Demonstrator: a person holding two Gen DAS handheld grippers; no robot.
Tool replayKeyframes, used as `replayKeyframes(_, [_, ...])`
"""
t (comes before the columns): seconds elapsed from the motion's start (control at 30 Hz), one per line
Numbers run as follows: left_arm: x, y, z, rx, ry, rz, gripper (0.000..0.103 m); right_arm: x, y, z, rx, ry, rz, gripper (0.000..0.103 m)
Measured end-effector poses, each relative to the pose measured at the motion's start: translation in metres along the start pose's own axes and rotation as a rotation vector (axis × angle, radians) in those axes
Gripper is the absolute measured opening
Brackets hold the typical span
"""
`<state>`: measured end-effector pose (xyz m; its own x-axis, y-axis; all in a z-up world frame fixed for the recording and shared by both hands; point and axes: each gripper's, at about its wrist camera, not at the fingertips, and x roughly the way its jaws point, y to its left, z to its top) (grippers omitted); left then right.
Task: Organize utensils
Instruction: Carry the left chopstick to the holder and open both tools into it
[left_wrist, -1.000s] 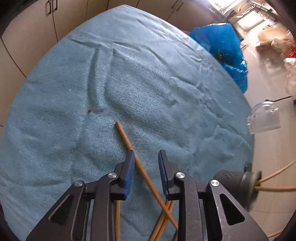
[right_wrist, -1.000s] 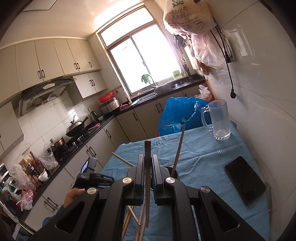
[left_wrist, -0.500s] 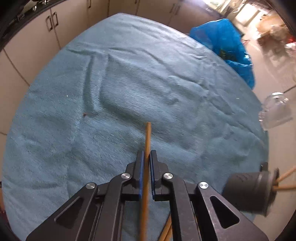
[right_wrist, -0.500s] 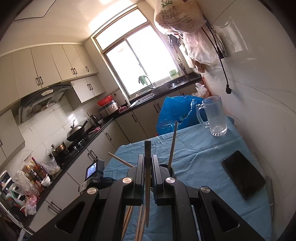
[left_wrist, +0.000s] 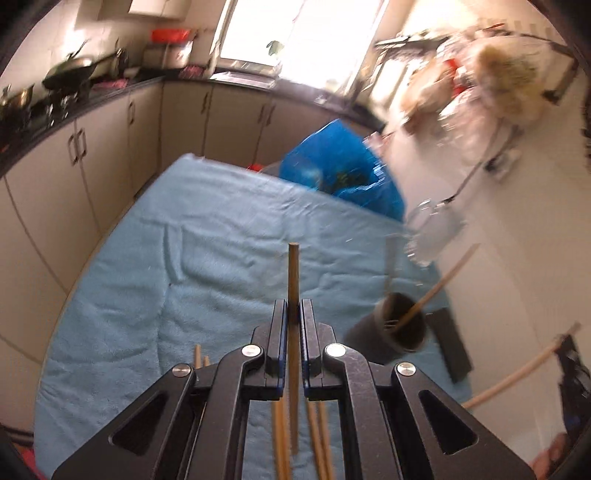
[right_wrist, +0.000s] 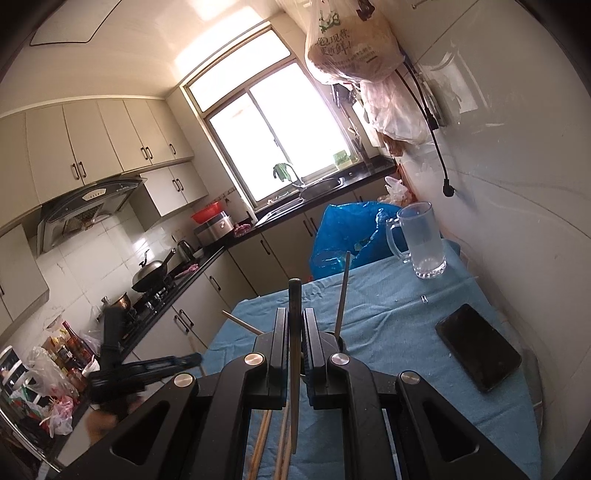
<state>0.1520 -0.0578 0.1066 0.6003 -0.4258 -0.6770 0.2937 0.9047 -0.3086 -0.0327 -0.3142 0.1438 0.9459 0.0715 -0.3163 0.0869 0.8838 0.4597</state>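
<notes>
Because each thin stick is pinched only at one narrow band along its length, either could pivot or slide out between the pads if tipped quickly, and the long free ends could knock the dark utensil holder (left_wrist: 393, 326) over as they come in. That is my judgement, not something seen.

The left hand-held gripper (left_wrist: 293, 314) is pressed together on a pale wooden chopstick (left_wrist: 293, 275), which stands upright between the jaws, its top poking above them and its lower end hanging below. The right hand-held gripper (right_wrist: 295, 325) is likewise closed on a darker chopstick (right_wrist: 294, 295), held the same way.

Both are raised above the blue-clothed surface (left_wrist: 221, 258). The holder stands on it to the right, already carrying a few sticks. More loose chopsticks (left_wrist: 317, 435) lie on the cloth beneath the left jaws.
</notes>
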Motion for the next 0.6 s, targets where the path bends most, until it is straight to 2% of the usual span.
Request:
replayKeyframes(0.23, [-0.037, -0.026, 0.012, 0.046, -0.075, -0.055, 0.006, -0.010, 0.013, 0.003, -0.037, -0.033, -0.010, 0.008])
replayKeyframes(0.6, [-0.067, -0.056, 0.028, 0.099, -0.129, -0.089, 0.006, -0.016, 0.020, 0.016, -0.064, -0.069, -0.027, 0.008])
